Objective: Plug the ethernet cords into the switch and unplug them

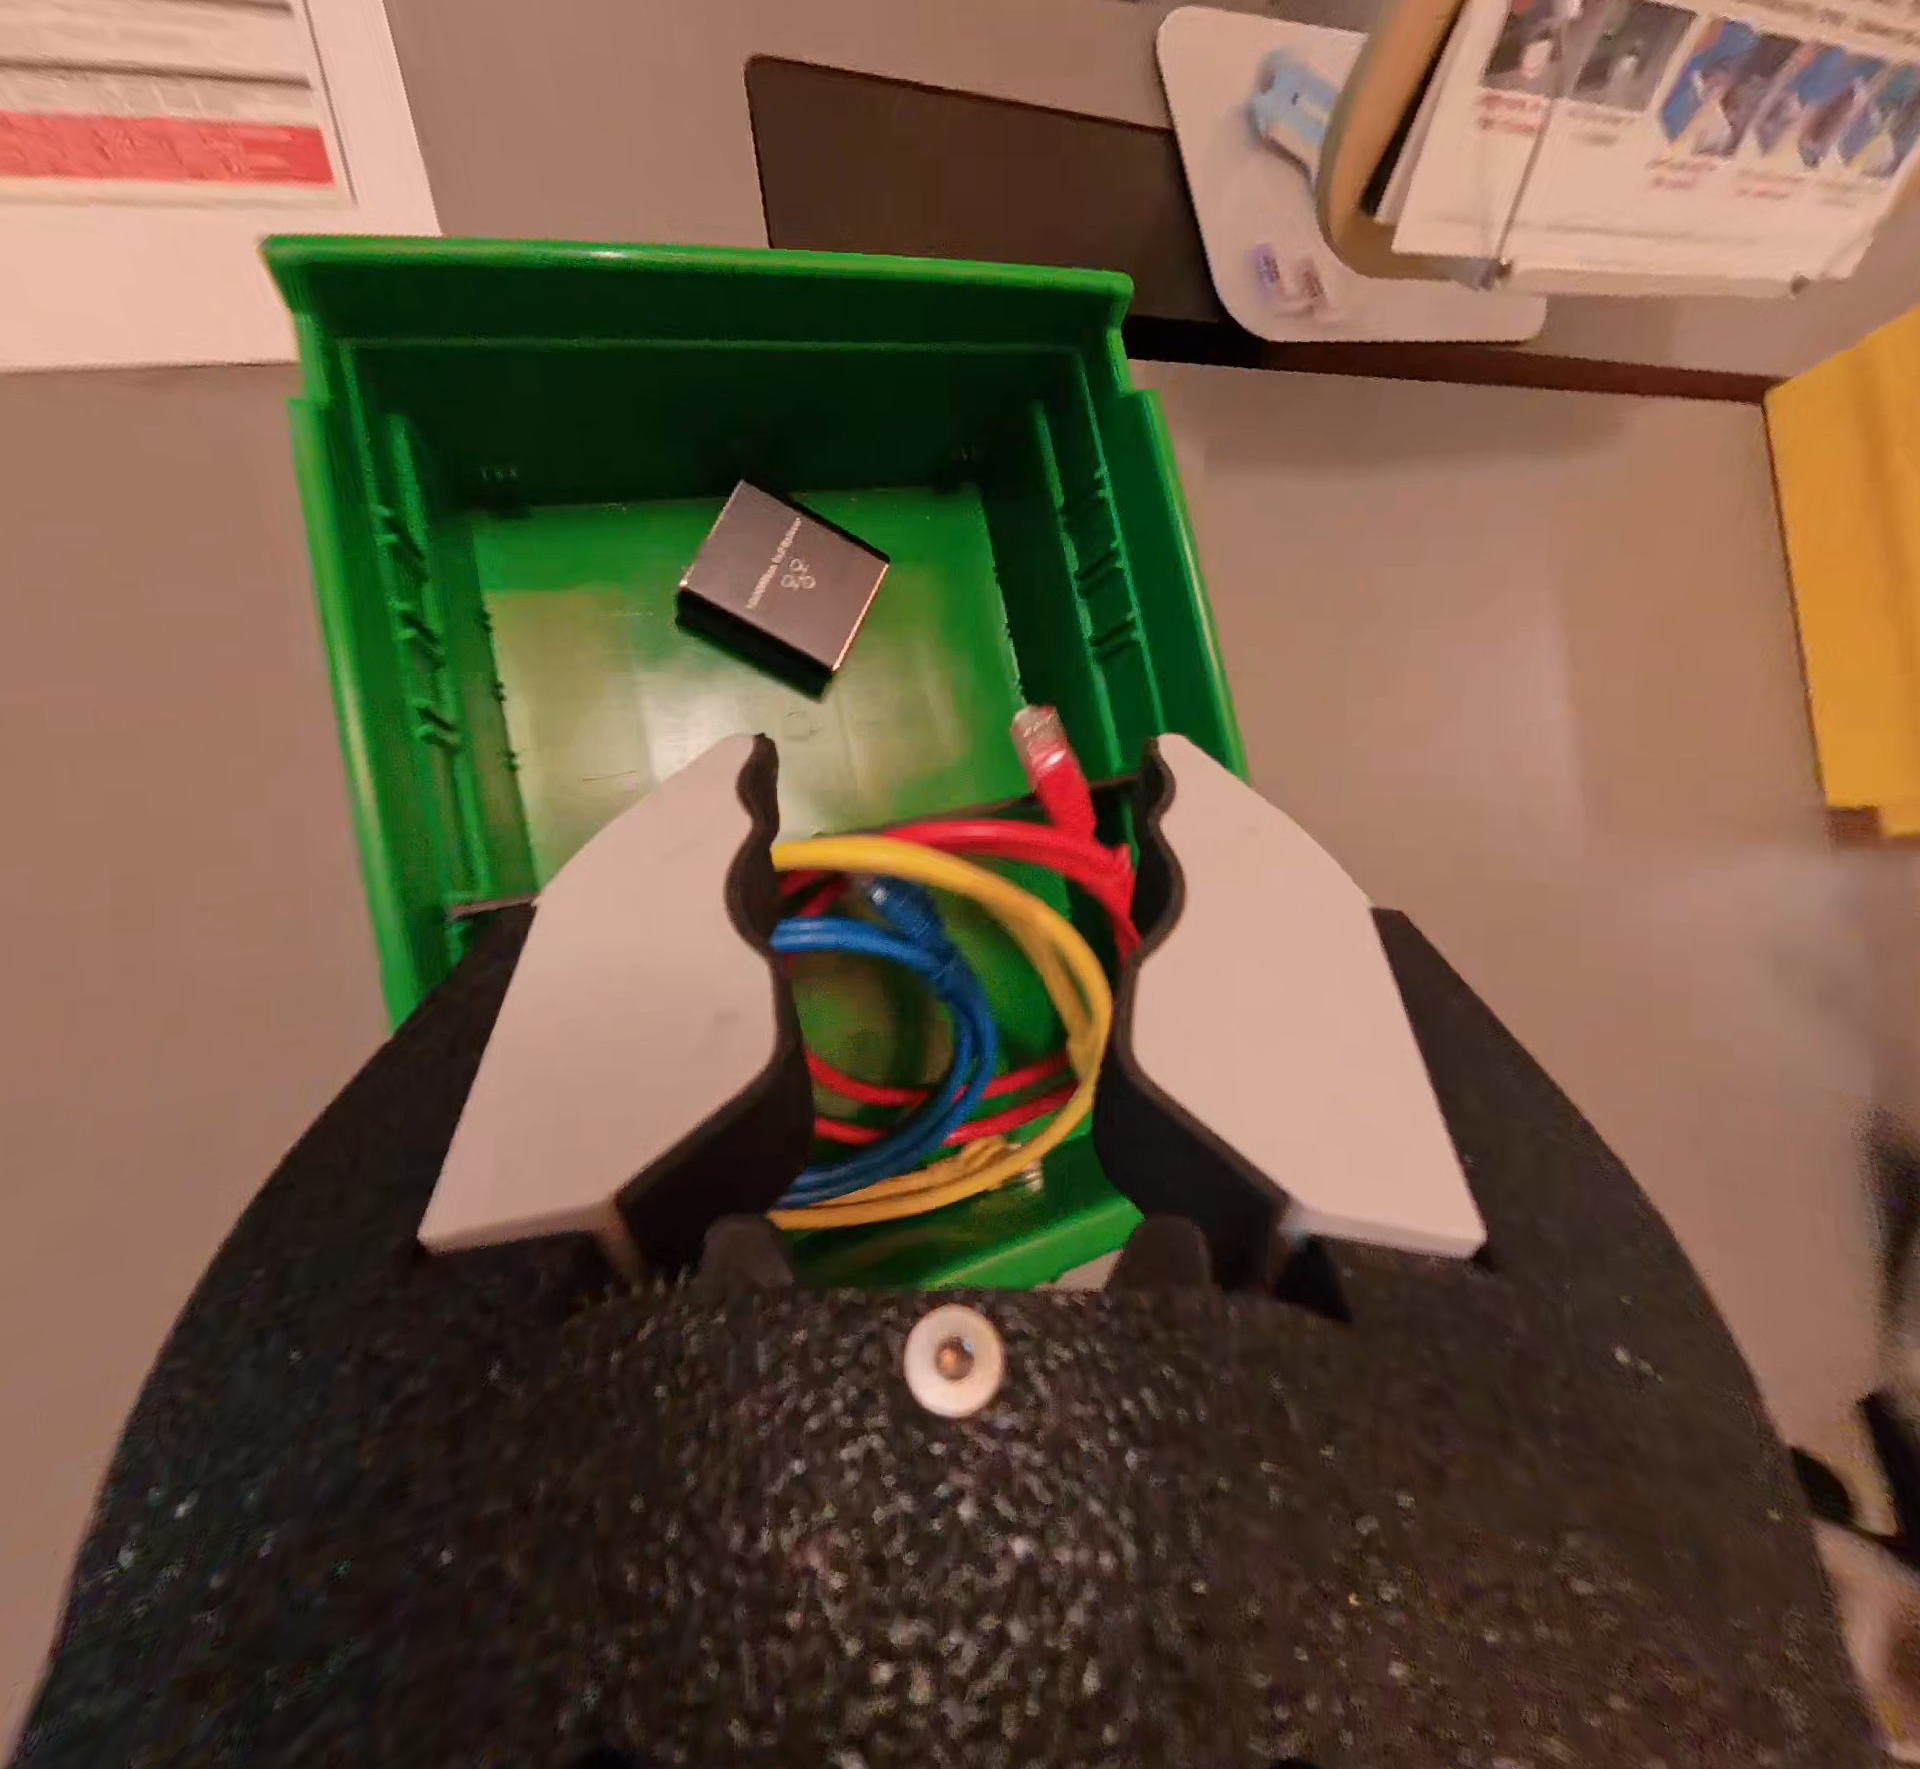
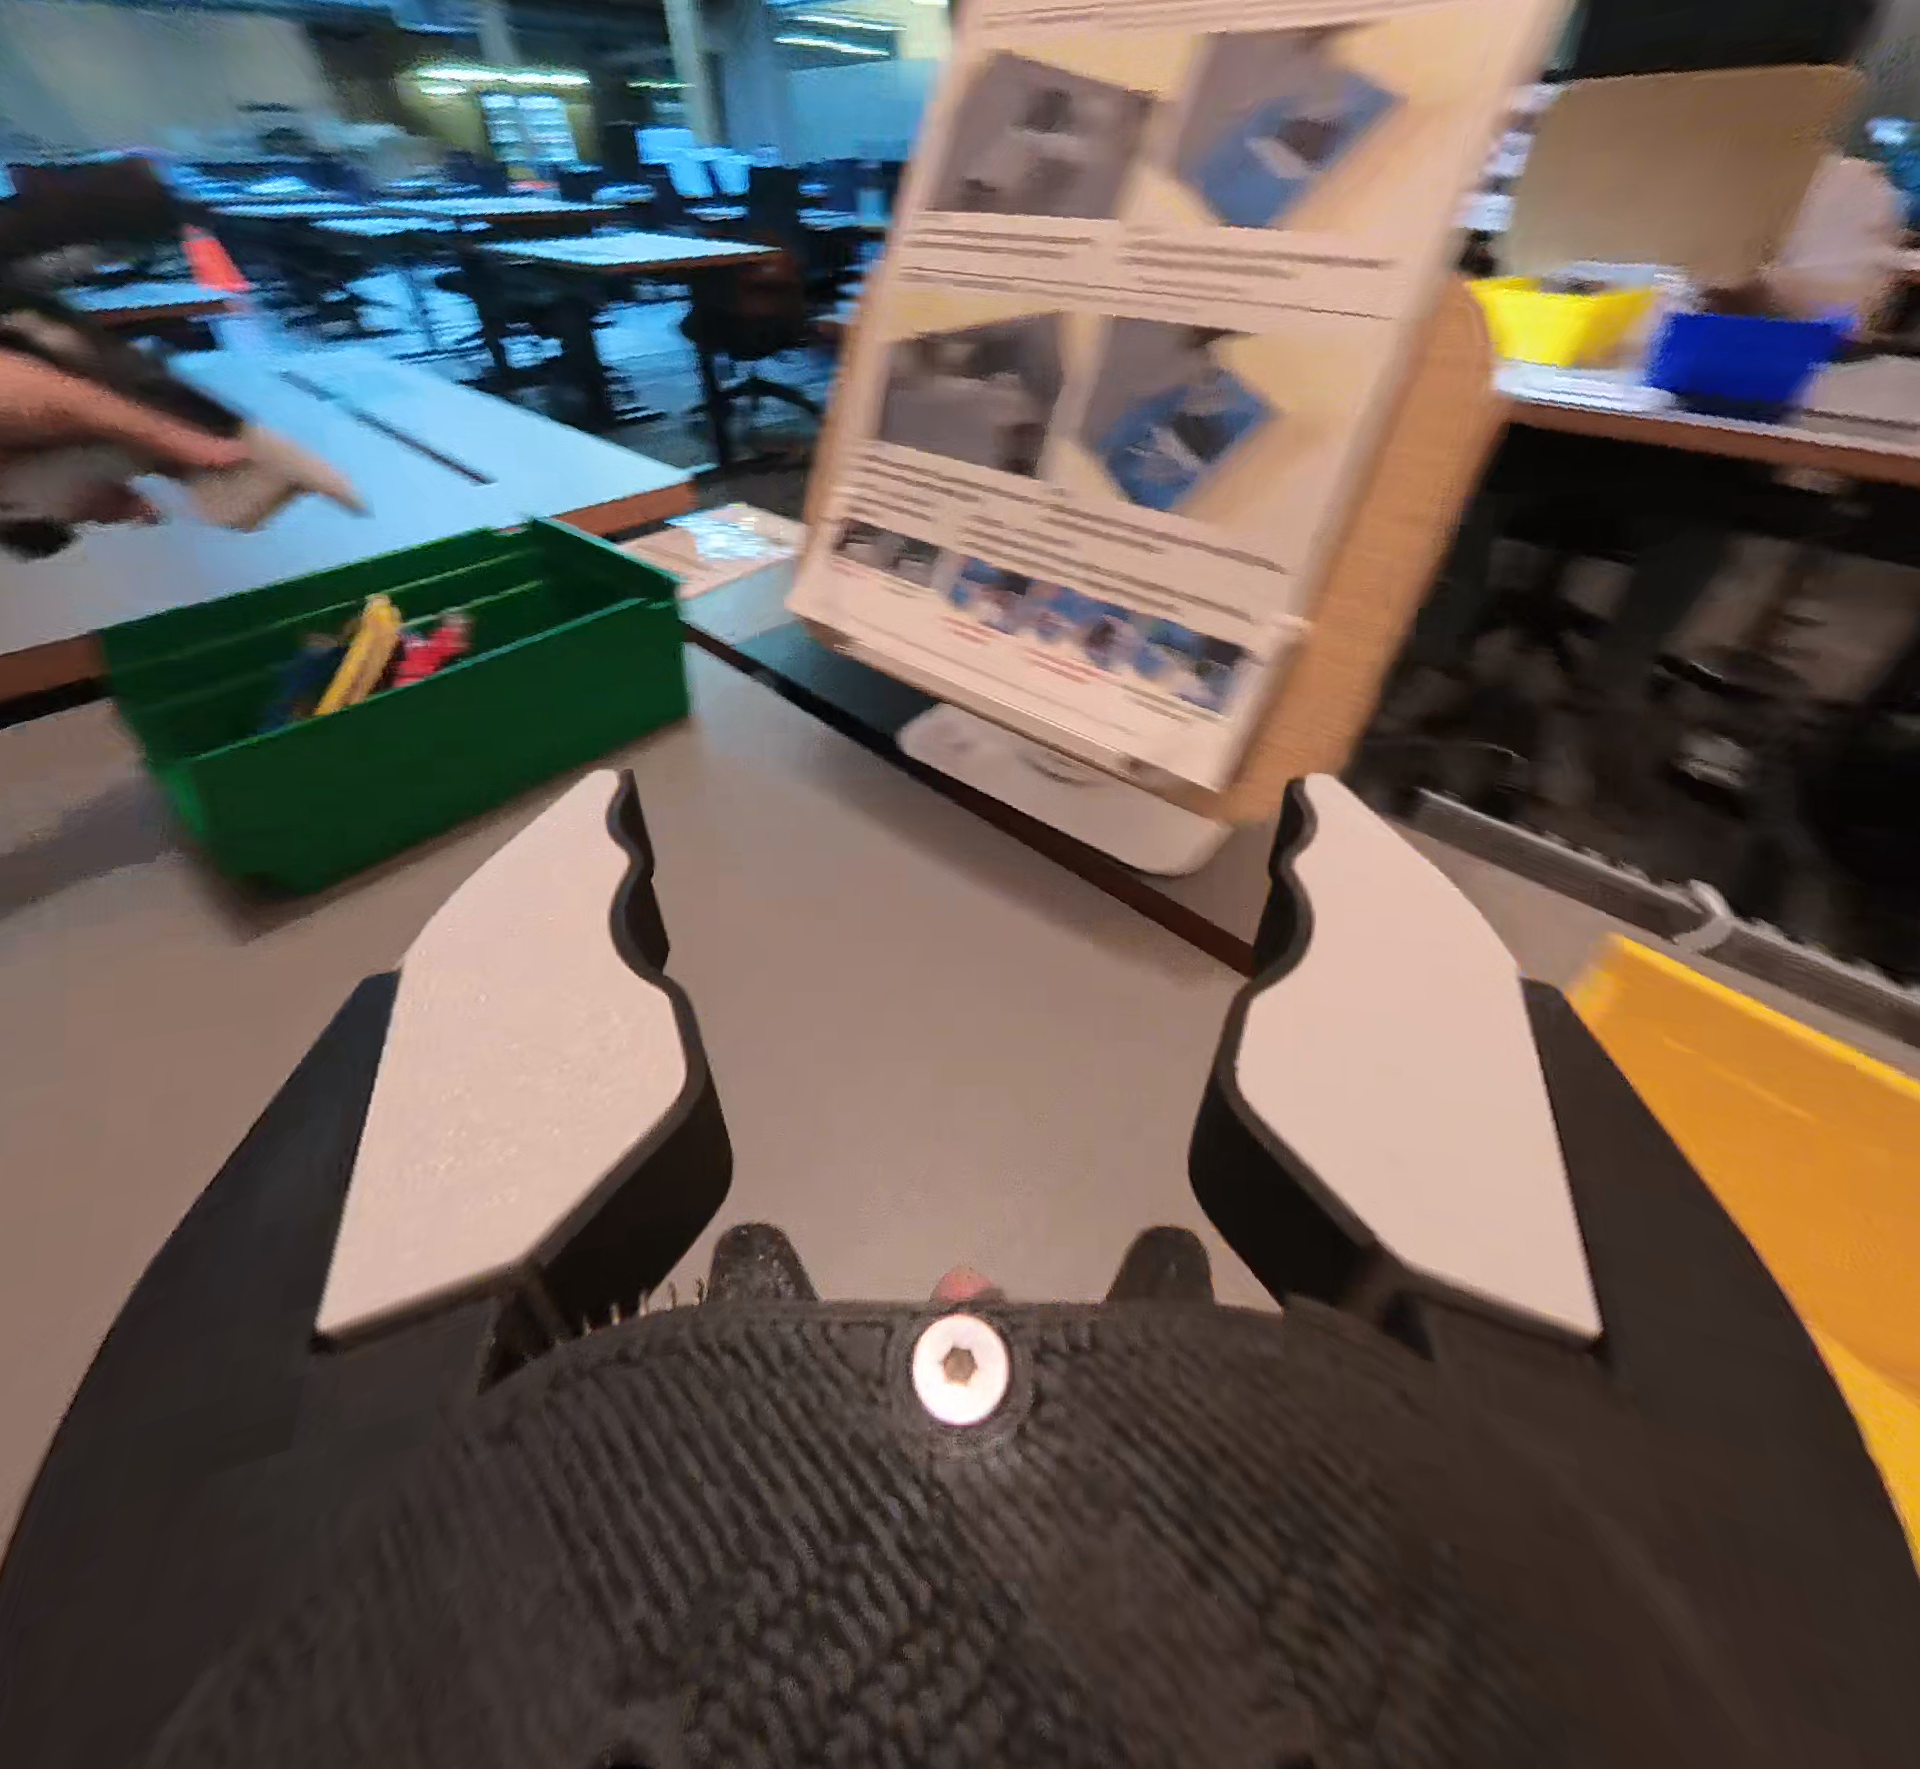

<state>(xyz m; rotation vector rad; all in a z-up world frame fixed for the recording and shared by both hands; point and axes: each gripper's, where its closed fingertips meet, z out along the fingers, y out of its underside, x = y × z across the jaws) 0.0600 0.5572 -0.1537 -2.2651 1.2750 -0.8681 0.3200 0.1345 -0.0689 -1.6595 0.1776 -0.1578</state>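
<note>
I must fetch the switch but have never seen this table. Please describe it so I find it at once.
Find the green bin on the grey table. On its floor, toward the far wall, lies the switch: a small black box, apart from the coiled red, yellow and blue cords.

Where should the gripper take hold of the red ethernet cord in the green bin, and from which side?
Probably at the red boot just behind the clear plug, coming from above. That end of the red cord sticks up by the green bin's right wall, free of the tangled coils. The left gripper hangs open over the bin.
</note>
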